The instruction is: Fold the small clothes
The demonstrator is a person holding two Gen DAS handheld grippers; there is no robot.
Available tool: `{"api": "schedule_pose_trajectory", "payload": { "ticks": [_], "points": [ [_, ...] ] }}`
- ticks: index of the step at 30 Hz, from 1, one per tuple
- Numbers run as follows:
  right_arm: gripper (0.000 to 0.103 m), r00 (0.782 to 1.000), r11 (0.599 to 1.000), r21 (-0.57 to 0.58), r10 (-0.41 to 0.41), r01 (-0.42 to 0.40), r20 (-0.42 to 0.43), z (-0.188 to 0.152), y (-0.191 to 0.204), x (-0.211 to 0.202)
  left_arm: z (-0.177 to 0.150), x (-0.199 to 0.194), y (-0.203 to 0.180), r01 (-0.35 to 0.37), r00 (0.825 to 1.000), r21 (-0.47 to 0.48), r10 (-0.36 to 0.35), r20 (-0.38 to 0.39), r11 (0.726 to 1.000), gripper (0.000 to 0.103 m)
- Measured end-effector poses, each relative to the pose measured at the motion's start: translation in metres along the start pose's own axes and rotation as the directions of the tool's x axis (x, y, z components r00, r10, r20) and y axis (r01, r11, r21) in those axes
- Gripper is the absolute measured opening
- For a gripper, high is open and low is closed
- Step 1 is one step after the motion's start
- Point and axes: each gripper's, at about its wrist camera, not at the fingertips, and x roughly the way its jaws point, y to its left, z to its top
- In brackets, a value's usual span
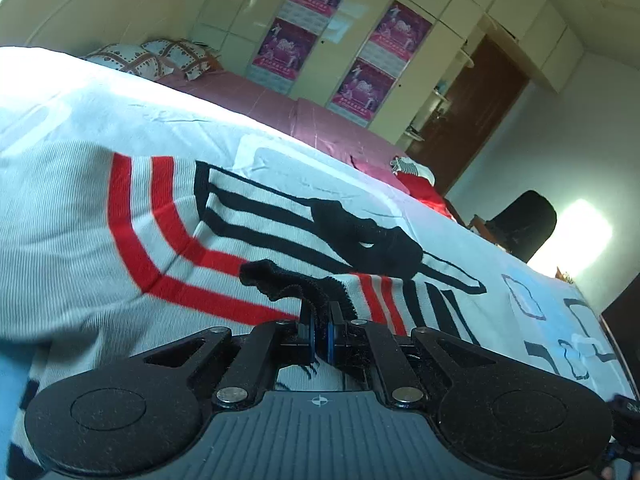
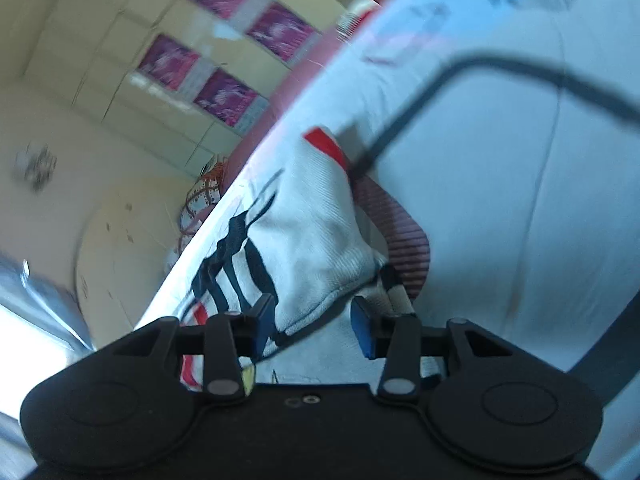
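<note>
White knit garment [image 1: 80, 216], red and black stripes, lies seemingly half-folded.

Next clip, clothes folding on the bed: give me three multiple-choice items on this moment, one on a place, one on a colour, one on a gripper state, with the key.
1. Where does the striped sweater lie?
A. on the white bedsheet
B. on the black chair
C. on the floor

2. Which stripe colours does the sweater show?
A. green and yellow
B. red and black
C. blue only

3. How does the left gripper stand?
A. wide open
B. out of view
C. shut on the sweater's black hem

Key: 1 A, the sheet spreads under it; 2 B, red and black bands cross the white knit; 3 C, its fingers pinch the black edge, while the right gripper is open.
</note>
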Motion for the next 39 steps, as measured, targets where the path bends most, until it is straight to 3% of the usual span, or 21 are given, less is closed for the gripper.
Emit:
{"api": "schedule_pose_trajectory", "payload": {
  "ticks": [3, 4, 6, 9, 12, 14, 15, 19, 21, 23, 24, 26, 28, 29, 30, 31, 33, 35, 37, 39],
  "points": [
    [0.034, 1.000, 0.993, 0.114, 0.026, -0.028, 0.013, 0.008, -0.014, 0.013, -0.004, 0.003, 0.004, -0.006, 1.000, -0.005, 0.006, 0.006, 1.000, 0.005],
    [0.007, 1.000, 0.991, 0.131, 0.012, -0.015, 0.023, 0.010, -0.016, 0.016, -0.005, 0.003, 0.006, -0.010, 1.000, -0.011, 0.010, 0.019, 1.000, 0.005],
    [0.007, 0.998, 0.998, 0.058, -0.040, 0.037, 0.045, 0.009, -0.009, 0.017, -0.011, -0.003, 0.014, -0.021, 0.999, 0.016, 0.021, 0.025, 1.000, 0.005],
    [0.004, 0.996, 0.997, 0.019, -0.080, 0.080, 0.027, 0.003, -0.013, 0.024, -0.021, 0.004, 0.028, -0.059, 0.997, 0.036, 0.060, -0.047, 0.998, 0.005],
    [0.021, 0.997, 0.995, -0.051, -0.080, 0.081, 0.017, 0.010, -0.007, 0.010, -0.016, -0.007, 0.033, -0.073, 0.996, 0.035, 0.074, -0.038, 0.997, 0.010],
    [0.024, 0.993, 0.975, -0.203, -0.073, 0.092, 0.098, 0.015, 0.009, -0.010, -0.011, -0.027, 0.034, -0.158, 0.987, 0.047, 0.155, 0.048, 0.986, 0.034],
    [0.024, 0.989, 0.952, -0.287, -0.074, 0.108, 0.126, 0.022, 0.019, -0.013, -0.008, -0.034, 0.030, -0.188, 0.978, 0.080, 0.180, 0.102, 0.979, 0.038],
    [0.023, 0.990, 0.854, -0.504, -0.082, 0.128, 0.112, 0.043, 0.044, 0.030, 0.002, -0.013, -0.005, -0.124, 0.987, 0.216, 0.098, 0.130, 0.969, 0.038],
    [0.017, 0.993, 0.784, -0.609, -0.091, 0.121, 0.081, 0.046, 0.051, 0.062, -0.001, 0.012, -0.024, -0.075, 0.994, 0.285, 0.050, 0.095, 0.956, 0.038],
    [0.011, 0.991, 0.743, -0.657, -0.127, 0.129, 0.051, 0.053, 0.052, 0.093, -0.006, 0.039, -0.035, -0.076, 0.997, 0.341, 0.073, 0.023, 0.937, 0.038],
    [0.009, 0.988, 0.737, -0.660, -0.145, 0.144, 0.055, 0.061, 0.050, 0.106, -0.009, 0.052, -0.033, -0.108, 0.993, 0.351, 0.118, -0.006, 0.930, 0.038],
    [0.000, 0.982, 0.743, -0.644, -0.165, 0.184, 0.090, 0.081, 0.050, 0.122, -0.007, 0.057, -0.027, -0.123, 0.992, 0.337, 0.124, 0.018, 0.934, 0.038],
    [0.001, 0.972, 0.746, -0.625, -0.207, 0.230, 0.111, 0.099, 0.054, 0.133, 0.001, 0.052, -0.028, -0.169, 0.985, 0.318, 0.170, 0.026, 0.933, 0.038],
    [0.006, 0.972, 0.751, -0.620, -0.217, 0.228, 0.094, 0.101, 0.055, 0.133, 0.004, 0.045, -0.029, -0.175, 0.985, 0.303, 0.169, 0.047, 0.937, 0.038],
    [0.011, 0.973, 0.747, -0.625, -0.213, 0.225, 0.095, 0.100, 0.062, 0.132, 0.005, 0.035, -0.028, -0.166, 0.986, 0.292, 0.153, 0.065, 0.942, 0.038],
    [0.024, 0.975, 0.732, -0.645, -0.185, 0.220, 0.123, 0.093, 0.067, 0.120, 0.004, 0.028, -0.029, -0.162, 0.986, 0.291, 0.147, 0.072, 0.943, 0.038],
    [0.023, 0.981, 0.721, -0.666, -0.140, 0.193, 0.133, 0.073, 0.067, 0.088, -0.007, 0.021, -0.031, -0.155, 0.988, 0.307, 0.143, 0.060, 0.939, 0.038],
    [0.020, 0.989, 0.700, -0.699, -0.124, 0.146, 0.082, 0.046, 0.060, 0.068, -0.025, 0.027, -0.026, -0.175, 0.984, 0.334, 0.176, 0.027, 0.926, 0.038],
    [0.022, 0.976, 0.625, -0.758, -0.208, 0.186, 0.068, 0.011, 0.047, 0.073, -0.029, 0.028, -0.030, -0.190, 0.982, 0.356, 0.183, 0.053, 0.915, 0.039],
    [0.024, 0.969, 0.610, -0.759, -0.220, 0.228, 0.114, 0.001, 0.053, 0.068, -0.022, 0.023, -0.033, -0.192, 0.981, 0.332, 0.190, 0.041, 0.923, 0.039]
  ]
}}
